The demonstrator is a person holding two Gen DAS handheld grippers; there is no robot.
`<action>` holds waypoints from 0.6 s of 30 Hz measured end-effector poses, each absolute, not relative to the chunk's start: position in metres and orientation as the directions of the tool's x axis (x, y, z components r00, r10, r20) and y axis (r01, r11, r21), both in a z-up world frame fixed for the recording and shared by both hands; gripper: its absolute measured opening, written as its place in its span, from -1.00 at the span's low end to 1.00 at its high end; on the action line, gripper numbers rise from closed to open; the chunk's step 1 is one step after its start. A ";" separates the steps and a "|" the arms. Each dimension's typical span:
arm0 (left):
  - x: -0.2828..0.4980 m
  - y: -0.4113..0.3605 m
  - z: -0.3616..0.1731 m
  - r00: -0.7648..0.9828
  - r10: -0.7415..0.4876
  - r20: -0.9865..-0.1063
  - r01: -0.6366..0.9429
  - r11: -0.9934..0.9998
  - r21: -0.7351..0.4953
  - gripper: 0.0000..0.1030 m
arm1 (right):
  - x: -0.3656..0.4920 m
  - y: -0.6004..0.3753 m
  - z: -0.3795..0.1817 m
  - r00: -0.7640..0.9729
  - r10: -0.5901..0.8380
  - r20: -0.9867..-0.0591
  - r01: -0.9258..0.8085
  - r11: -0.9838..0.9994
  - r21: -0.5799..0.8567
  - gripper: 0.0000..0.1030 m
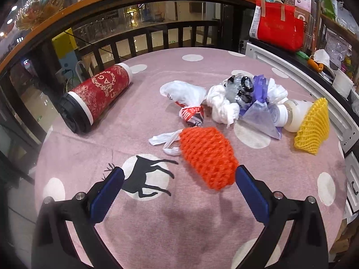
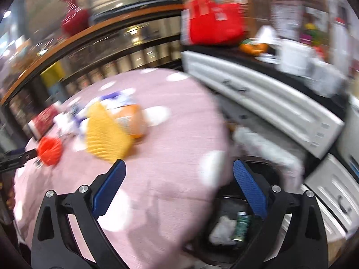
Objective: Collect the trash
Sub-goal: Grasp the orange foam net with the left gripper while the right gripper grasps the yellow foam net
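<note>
Left wrist view, orange foam net (image 1: pixel 207 158) just ahead of open left claw (image 1: pixel 179 177)

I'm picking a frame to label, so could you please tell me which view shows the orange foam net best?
The left wrist view: the orange foam net lies sharp and close. The right wrist view shows it small and blurred at the far left.

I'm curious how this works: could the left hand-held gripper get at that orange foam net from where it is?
Probably yes. The left hand-held gripper is open, and the orange foam net lies just ahead on the pink tablecloth, beside the right finger, nothing between.
</note>
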State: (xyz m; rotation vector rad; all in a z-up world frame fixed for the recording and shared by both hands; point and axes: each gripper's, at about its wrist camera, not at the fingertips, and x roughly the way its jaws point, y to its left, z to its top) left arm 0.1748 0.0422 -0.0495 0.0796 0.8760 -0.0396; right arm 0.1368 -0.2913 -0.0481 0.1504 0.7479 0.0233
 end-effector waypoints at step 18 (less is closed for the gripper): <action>0.190 0.051 -0.078 0.554 -0.140 -0.821 0.112 0.989 -0.094 0.90 | 0.215 -0.225 -0.080 0.646 0.103 -0.756 -0.134 0.991 0.020 -0.62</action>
